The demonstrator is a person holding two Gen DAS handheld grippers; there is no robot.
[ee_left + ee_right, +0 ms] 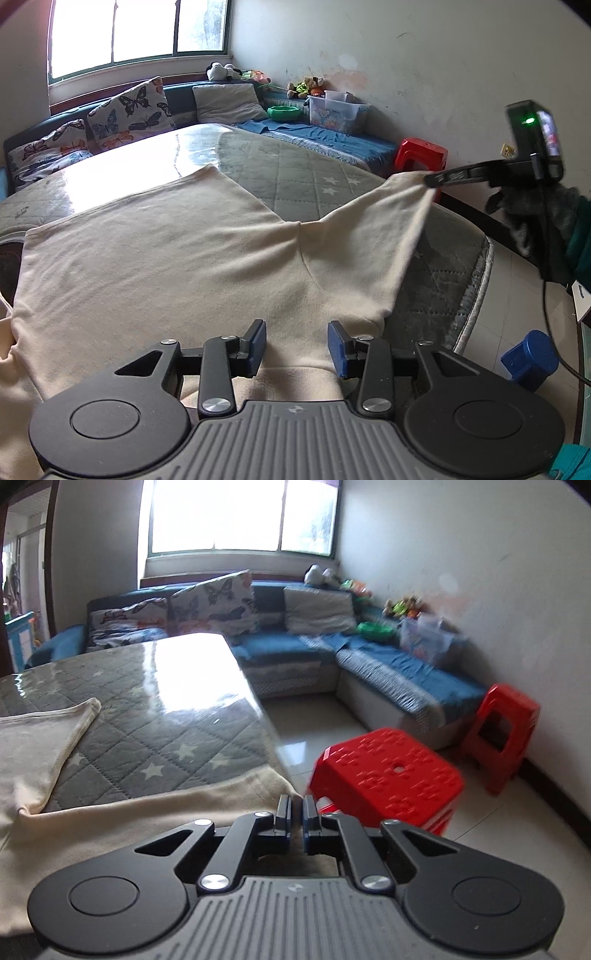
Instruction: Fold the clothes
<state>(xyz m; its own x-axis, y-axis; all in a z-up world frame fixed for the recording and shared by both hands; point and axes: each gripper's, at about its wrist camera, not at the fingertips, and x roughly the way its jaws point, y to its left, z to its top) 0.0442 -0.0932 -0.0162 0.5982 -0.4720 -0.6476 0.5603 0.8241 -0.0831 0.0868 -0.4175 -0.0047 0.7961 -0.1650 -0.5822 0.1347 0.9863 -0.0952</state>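
Note:
A cream shirt (166, 258) lies spread on the quilted grey table (303, 173). My left gripper (296, 345) is open, hovering over the shirt's near edge with cloth between its blue pads, not clamped. My right gripper (430, 180) is shut on the end of the shirt's sleeve (388, 221) and holds it stretched out to the right, lifted off the table. In the right wrist view the right gripper (296, 805) is shut on the sleeve's cream edge (184, 812), near the table's right edge.
A red stool (388, 779) stands on the tiled floor just beyond the table edge, a second red stool (502, 731) by the wall. A blue sofa (388, 664) with butterfly cushions (214, 605), toys and a plastic box (336, 110) runs along the window and wall.

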